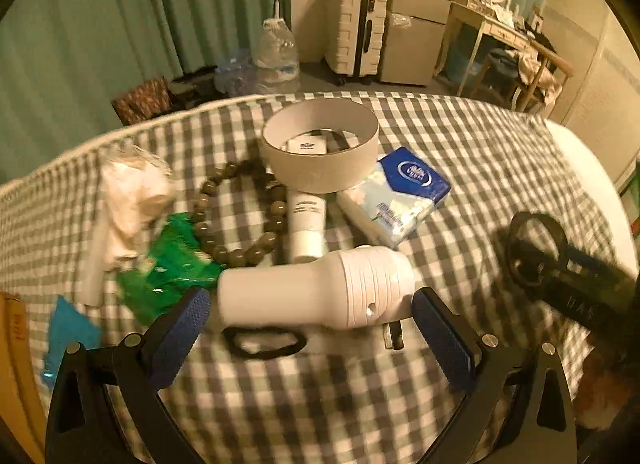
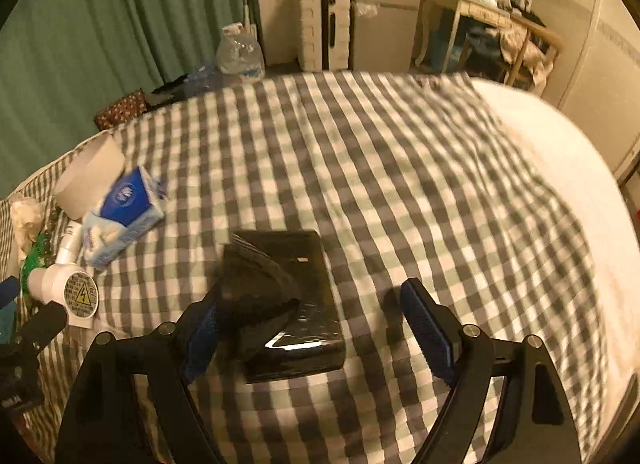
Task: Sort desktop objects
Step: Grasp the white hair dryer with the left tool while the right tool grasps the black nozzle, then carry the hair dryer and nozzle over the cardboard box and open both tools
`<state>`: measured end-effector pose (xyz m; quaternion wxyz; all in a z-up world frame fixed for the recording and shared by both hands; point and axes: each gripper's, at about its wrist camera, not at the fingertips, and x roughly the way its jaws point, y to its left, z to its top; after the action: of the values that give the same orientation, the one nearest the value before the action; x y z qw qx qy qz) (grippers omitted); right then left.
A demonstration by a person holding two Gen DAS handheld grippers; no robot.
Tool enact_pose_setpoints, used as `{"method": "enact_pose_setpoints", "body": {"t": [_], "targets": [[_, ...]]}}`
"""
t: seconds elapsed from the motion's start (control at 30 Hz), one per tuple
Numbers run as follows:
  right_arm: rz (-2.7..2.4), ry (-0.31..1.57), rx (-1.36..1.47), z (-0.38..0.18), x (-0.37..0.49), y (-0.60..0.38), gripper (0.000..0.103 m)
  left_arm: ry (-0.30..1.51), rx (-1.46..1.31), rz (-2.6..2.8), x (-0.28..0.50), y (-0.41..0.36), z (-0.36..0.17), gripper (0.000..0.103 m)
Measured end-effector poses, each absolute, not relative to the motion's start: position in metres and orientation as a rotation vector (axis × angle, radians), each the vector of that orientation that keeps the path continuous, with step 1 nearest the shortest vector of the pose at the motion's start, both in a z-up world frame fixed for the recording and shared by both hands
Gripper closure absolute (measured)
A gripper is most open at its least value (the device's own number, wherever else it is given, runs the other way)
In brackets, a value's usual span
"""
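On the checked bedspread [image 1: 460, 136] lies one white hair dryer [image 1: 316, 288], between the spread fingers of the left gripper [image 1: 312, 324], which don't grip it. Beyond it I count one white tube [image 1: 306, 224], one bead bracelet [image 1: 236, 216], one tissue pack [image 1: 396, 196], one round white box [image 1: 320, 144] and one green packet [image 1: 172, 268]. The right gripper [image 2: 316, 332], fingers wide apart, hovers over one black box [image 2: 296, 300] with one black wallet [image 2: 256, 292] on top.

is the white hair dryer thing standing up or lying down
Lying down: the white dryer rests on its side across the checked cloth, between the open left gripper fingers.
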<state>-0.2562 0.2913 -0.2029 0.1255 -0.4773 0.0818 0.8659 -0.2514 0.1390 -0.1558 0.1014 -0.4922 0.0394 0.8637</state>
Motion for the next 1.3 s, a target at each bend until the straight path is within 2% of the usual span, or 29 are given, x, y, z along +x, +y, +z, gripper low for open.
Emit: {"method": "enact_pose_setpoints", "body": {"t": [0.23,0.3,0.37,0.47,0.6,0.83,1.03,1.3], "targets": [[2.517,0.266,-1.405,-0.209,-0.254,0.297,0.019,0.112,-1.561,2.529,-0.269,0.15,-0.171,0.0],[2.527,0.272,-1.41,-0.21,-0.253,0.296,0.026,0.103,-1.618,2.502,-0.272,0.149,-0.18,0.001],[2.534,0.285,-1.406,-0.209,-0.253,0.296,0.044,0.065,-1.603,2.525,-0.27,0.145,-0.182,0.002],[2.556,0.34,-1.404,-0.206,-0.251,0.301,0.059,0.068,-1.549,2.539,-0.263,0.141,-0.173,0.003],[2.563,0.383,-1.404,-0.205,-0.249,0.306,0.059,0.114,-1.455,2.575,-0.252,0.14,-0.148,0.003],[2.611,0.483,-1.377,-0.189,-0.227,0.305,0.059,0.069,-1.332,2.599,-0.229,0.126,-0.1,0.003],[2.693,0.489,-1.318,-0.152,-0.2,0.282,0.059,-0.032,-1.278,2.59,-0.205,0.103,-0.057,0.003],[2.808,0.452,-1.246,-0.093,-0.166,0.236,0.059,0.003,-1.16,2.676,-0.166,0.077,0.002,0.003]]}}
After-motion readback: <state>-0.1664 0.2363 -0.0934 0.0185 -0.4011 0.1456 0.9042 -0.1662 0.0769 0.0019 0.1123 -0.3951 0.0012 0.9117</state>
